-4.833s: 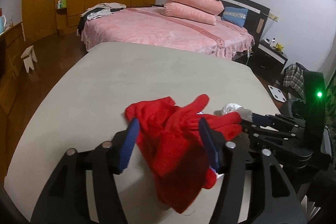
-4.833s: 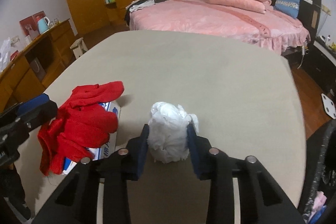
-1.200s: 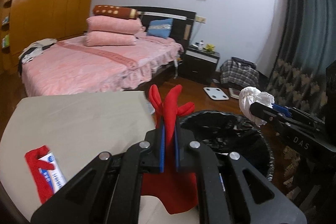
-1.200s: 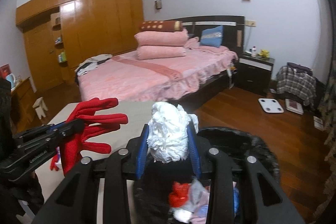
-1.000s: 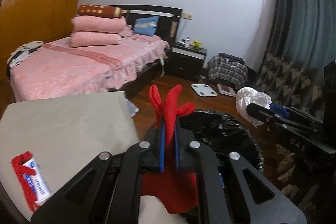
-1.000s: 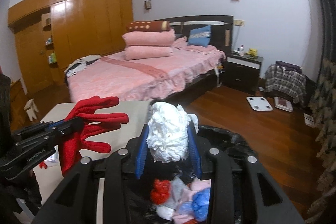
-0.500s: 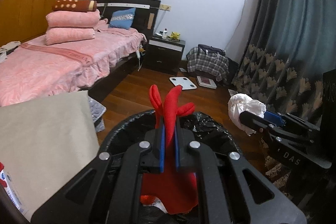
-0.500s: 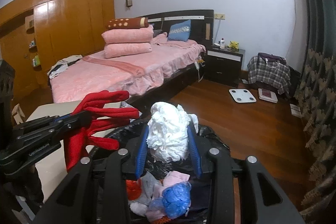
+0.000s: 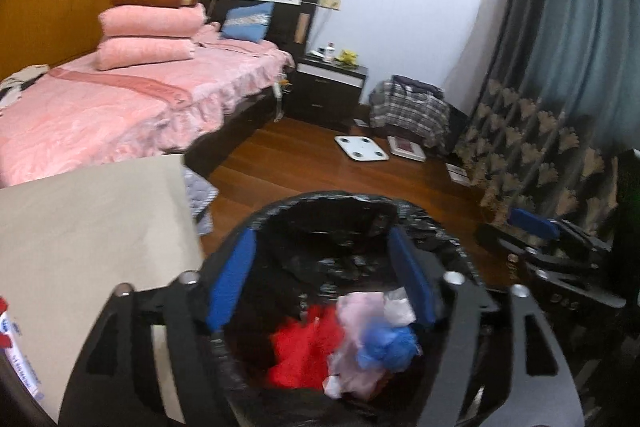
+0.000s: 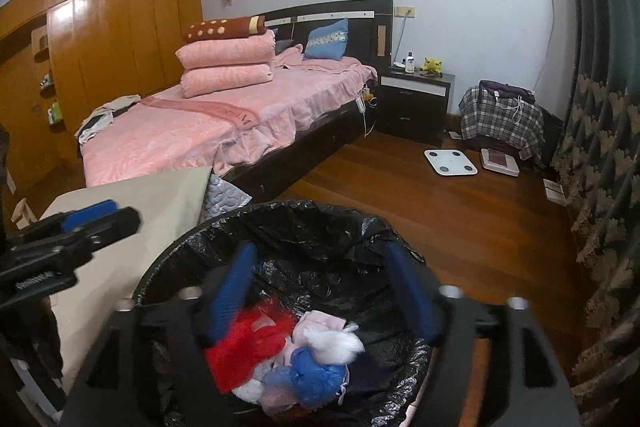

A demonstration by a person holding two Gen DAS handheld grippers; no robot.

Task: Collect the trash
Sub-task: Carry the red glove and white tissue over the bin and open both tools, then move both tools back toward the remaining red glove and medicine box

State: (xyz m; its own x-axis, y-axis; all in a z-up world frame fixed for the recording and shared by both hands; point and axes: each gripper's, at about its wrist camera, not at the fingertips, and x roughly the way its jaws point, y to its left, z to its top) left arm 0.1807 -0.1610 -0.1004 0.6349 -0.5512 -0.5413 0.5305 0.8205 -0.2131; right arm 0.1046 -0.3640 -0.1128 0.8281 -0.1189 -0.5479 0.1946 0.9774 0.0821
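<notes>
**Both claws letting go over the bin**

My left gripper (image 9: 320, 275) and right gripper (image 10: 320, 291) are opening, nothing between the jaws. The red glove (image 10: 244, 343) and white wad (image 10: 334, 341) lie inside the black-lined trash bin (image 10: 312, 223). I risk snagging the liner on withdrawal, and 1 packet (image 9: 16, 355) remains on the table (image 9: 92, 219).

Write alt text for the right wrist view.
The right gripper, its fingers opening with nothing between them, hangs over a black-lined trash bin holding a red glove, a white wad and blue plastic. A pink bed stands behind.
</notes>
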